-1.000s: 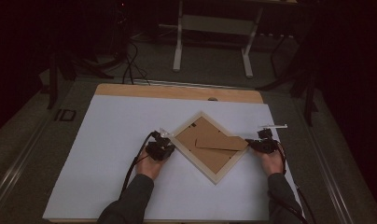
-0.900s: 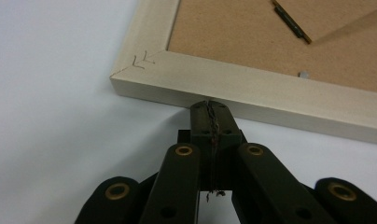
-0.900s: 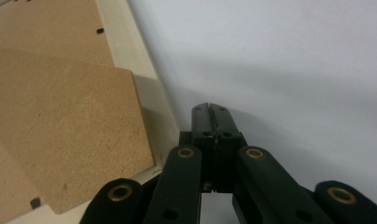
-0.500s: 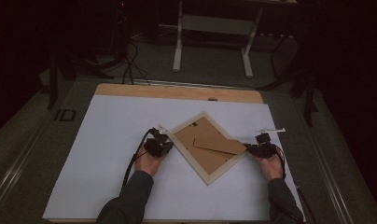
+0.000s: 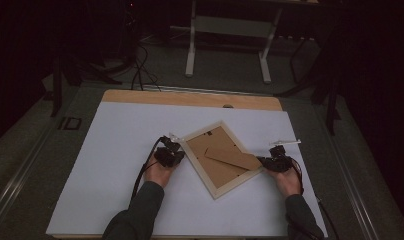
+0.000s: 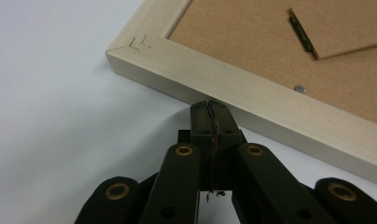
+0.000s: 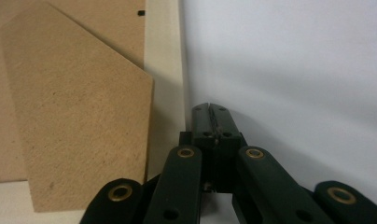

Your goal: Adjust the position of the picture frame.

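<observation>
The picture frame (image 5: 217, 158) lay face down, skewed, on the tabletop (image 5: 110, 150). Both the left gripper (image 6: 210, 108) and right gripper (image 7: 212, 111) were fully closed, empty, against opposite edges. Uneven pushing could spin it or snag the stand flap (image 7: 79, 116).

This looks like a lab or recording studio rather than a home. The wooden table (image 5: 140, 96) is covered by a plain white sheet (image 5: 115, 150), black curtains darken the surroundings, cables (image 5: 137, 75) trail across the grey floor, and a white metal stand (image 5: 227, 25) sits behind.
</observation>
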The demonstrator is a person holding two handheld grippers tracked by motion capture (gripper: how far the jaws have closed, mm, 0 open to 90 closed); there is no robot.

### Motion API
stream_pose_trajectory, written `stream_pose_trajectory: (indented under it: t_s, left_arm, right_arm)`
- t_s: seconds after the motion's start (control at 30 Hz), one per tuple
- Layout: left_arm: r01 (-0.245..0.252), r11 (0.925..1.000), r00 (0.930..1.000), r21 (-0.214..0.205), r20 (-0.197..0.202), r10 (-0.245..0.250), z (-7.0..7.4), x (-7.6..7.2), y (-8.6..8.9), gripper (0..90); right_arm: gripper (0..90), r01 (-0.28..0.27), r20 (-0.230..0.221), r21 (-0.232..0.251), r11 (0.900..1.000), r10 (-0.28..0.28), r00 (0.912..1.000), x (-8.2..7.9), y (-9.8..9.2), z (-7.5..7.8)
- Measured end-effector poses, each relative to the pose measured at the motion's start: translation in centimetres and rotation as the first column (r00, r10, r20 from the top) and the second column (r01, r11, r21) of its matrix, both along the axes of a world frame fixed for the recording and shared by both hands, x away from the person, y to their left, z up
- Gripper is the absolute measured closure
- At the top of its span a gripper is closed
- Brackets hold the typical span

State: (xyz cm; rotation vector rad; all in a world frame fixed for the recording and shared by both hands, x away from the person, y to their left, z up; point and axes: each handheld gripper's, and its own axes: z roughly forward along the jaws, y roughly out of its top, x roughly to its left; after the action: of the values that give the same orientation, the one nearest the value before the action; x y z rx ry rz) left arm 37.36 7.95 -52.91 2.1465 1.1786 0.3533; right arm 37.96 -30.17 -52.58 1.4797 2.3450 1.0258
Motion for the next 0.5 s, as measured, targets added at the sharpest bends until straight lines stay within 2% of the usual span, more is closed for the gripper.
stream_pose_trajectory:
  t_s: [0.13,0.33,0.5]
  left_arm:
    - [-0.006,0.9999,1.0,0.012,-0.001,0.006,0.1,0.6,0.0,90.0]
    - [-0.033,0.9995,0.9993,0.002,-0.019,0.033,0.2,1.9,-0.1,90.0]
    - [-0.051,0.9987,0.9982,-0.001,-0.033,0.051,0.3,3.7,-0.3,90.0]
  right_arm:
    - [90.0,-0.018,0.001,0.007,0.9998,0.018,0.9998,-0.3,0.2,-0.1]
    - [90.0,-0.043,-0.001,0.021,0.9988,0.043,0.9991,-0.7,0.5,-0.1]
    - [90.0,-0.071,-0.004,0.028,0.9971,0.071,0.9975,-1.1,1.1,-0.2]
